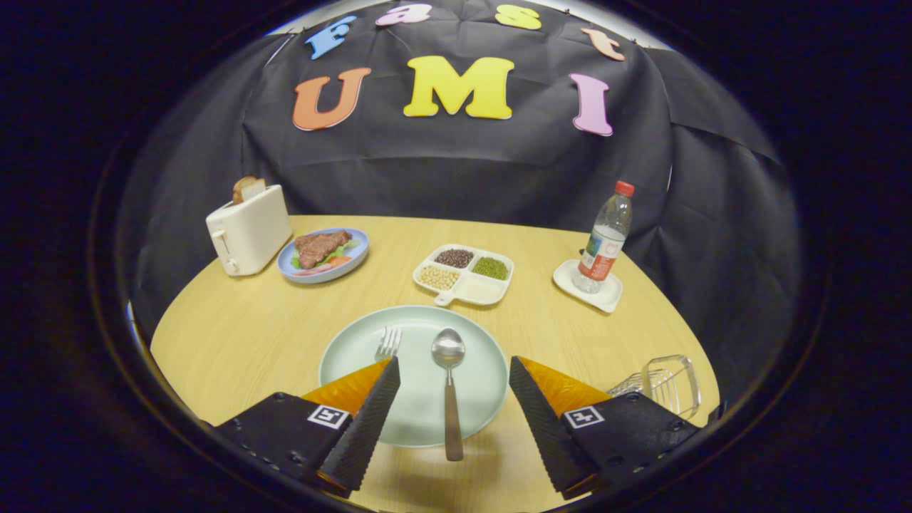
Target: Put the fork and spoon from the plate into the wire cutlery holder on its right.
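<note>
A pale green plate (427, 335) lies on the round wooden table just ahead of my fingers. On it rests a spoon (449, 388) with a wooden handle that runs back over the plate's near rim, right between my fingers. A fork (388, 343) lies to the spoon's left, its tines showing and its handle hidden behind my left finger. The wire cutlery holder (666, 385) stands to the plate's right, partly behind my right finger. My gripper (454, 367) is open, above the near part of the plate, holding nothing.
Beyond the plate sit a white divided dish of beans (464, 274), a blue plate with meat (324, 254), a white toaster with bread (248, 228) at the far left, and a water bottle on a white coaster (604, 242) at the far right.
</note>
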### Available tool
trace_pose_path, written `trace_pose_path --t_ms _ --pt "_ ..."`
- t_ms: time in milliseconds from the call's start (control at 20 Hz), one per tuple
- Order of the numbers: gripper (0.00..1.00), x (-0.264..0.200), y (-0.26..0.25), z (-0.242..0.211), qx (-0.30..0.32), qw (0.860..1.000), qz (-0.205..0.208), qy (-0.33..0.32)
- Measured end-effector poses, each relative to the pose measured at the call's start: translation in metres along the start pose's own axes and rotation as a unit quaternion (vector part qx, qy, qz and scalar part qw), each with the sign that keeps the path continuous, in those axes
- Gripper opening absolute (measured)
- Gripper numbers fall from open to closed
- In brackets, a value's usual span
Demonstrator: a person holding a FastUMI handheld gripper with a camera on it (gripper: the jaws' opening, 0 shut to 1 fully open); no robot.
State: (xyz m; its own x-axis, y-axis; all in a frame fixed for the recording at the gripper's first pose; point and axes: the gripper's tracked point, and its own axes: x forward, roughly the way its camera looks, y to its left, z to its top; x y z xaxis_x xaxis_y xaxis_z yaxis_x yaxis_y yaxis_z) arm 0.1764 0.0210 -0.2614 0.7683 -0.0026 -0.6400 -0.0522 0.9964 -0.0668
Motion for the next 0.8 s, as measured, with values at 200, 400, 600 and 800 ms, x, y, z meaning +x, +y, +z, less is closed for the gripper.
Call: trace_pose_path --t_ms 200,400,600,800 --pt "0.9 0.031 0.001 -0.016 0.007 0.999 -0.005 0.044" --pt "0.75 0.054 -0.005 -0.032 0.026 0.996 -0.015 0.085" --pt "0.56 0.067 -0.001 -0.04 0.036 0.994 -0.008 0.106" --pt "0.34 0.069 0.001 -0.039 0.047 0.993 -0.004 0.11"
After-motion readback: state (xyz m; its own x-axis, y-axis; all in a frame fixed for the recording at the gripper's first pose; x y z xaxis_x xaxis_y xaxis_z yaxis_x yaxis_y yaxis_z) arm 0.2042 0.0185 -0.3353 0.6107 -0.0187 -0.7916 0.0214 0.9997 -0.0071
